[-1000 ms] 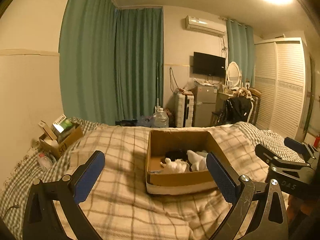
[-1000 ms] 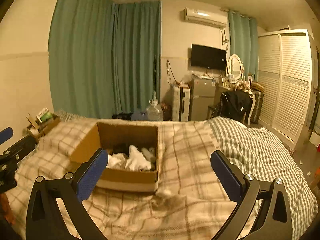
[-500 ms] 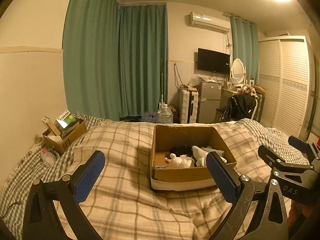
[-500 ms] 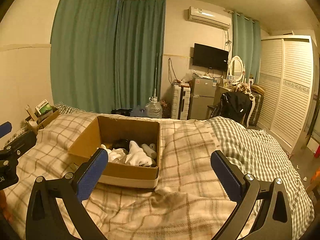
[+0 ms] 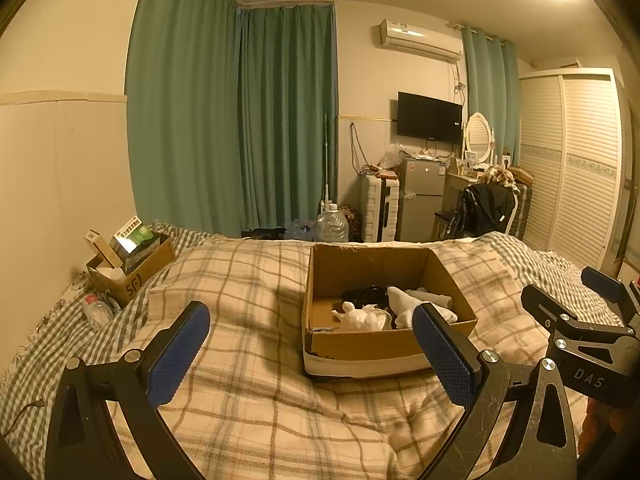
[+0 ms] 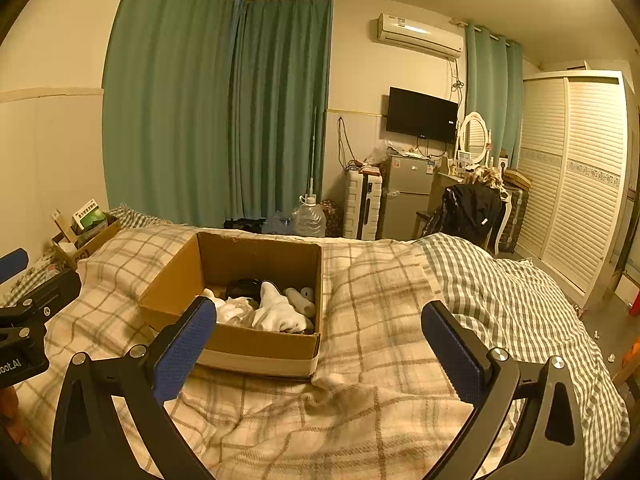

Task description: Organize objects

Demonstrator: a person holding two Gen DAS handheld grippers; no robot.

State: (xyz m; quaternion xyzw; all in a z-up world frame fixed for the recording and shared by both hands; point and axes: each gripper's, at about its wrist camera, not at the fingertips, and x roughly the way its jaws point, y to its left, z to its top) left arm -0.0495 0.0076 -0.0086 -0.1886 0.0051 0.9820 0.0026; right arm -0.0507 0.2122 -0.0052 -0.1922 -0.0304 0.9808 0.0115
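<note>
An open cardboard box (image 5: 372,350) sits on the plaid blanket on the bed; it also shows in the right wrist view (image 6: 260,346). Inside lie white socks (image 5: 416,304) (image 6: 280,312), a crumpled white item (image 5: 360,318) and a dark item (image 5: 364,294) (image 6: 244,286). My left gripper (image 5: 310,354) is open and empty, held above the blanket in front of the box. My right gripper (image 6: 320,346) is open and empty, in front of the box's right corner. Each gripper shows at the edge of the other's view.
A smaller cardboard box (image 5: 132,268) with packets stands at the bed's far left, a plastic bottle (image 5: 96,312) beside it. A green checked cover (image 6: 520,304) lies on the right. Beyond the bed are curtains, a water jug (image 5: 332,224), fridge and wardrobe.
Both views have tilted up slightly, so the box and bed sit a little lower in frame. Both grippers stay open and empty. The box contents have not moved.
</note>
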